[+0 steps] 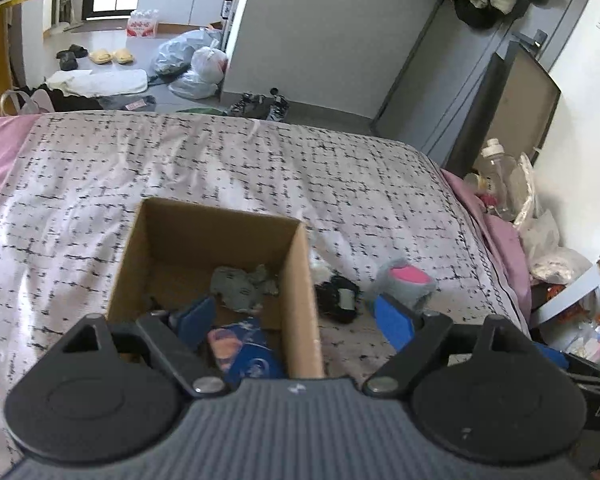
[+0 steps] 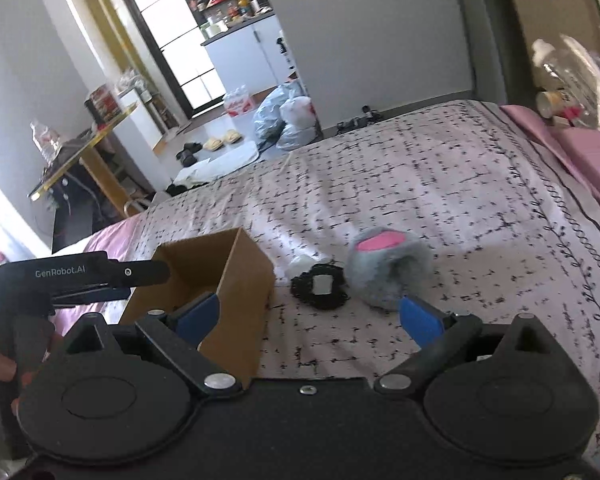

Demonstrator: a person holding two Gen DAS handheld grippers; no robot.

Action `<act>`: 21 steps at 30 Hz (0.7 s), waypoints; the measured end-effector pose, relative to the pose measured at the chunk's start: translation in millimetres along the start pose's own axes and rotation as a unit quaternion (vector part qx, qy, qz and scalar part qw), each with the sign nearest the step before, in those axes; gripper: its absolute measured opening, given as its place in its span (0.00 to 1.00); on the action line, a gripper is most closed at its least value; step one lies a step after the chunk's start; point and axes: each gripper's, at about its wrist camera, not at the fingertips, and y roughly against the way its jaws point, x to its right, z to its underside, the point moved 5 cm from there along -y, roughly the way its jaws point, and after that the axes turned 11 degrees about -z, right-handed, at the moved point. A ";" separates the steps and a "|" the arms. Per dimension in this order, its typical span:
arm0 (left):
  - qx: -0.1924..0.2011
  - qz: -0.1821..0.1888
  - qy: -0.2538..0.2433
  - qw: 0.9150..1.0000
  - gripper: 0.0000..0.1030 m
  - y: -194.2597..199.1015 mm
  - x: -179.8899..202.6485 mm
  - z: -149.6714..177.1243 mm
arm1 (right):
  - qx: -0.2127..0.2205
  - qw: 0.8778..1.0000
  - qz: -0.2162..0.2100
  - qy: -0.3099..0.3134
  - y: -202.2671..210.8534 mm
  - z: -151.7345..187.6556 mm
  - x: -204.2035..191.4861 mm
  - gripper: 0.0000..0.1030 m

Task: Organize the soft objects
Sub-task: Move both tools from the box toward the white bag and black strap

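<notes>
One bed [image 1: 180, 168] carries one open cardboard box [image 1: 300, 272], and just right of the box lie three soft things: a grey plush with a pink patch [image 2: 384, 268], a black frilly piece [image 2: 320, 284] and a small white bit [image 2: 302, 265] behind it. Only my left view looks into the box: a grey cloth [image 1: 240, 284] and a blue-patterned item [image 1: 248, 354]. My left tongs [image 1: 296, 318] and right tongs [image 2: 318, 316] both stand spread apart, holding nothing.

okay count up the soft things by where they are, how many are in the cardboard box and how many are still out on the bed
In the cardboard box: 2, a grey cloth and a blue item.
On the bed: 3, a grey-and-pink plush, a black item and a small white item.
Total: 5
</notes>
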 end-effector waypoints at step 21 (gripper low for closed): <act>0.025 0.010 -0.065 0.997 0.81 -10.6 77.4 -15.4 | -0.005 0.995 -0.022 -0.093 5.3 10.3 52.2 0.76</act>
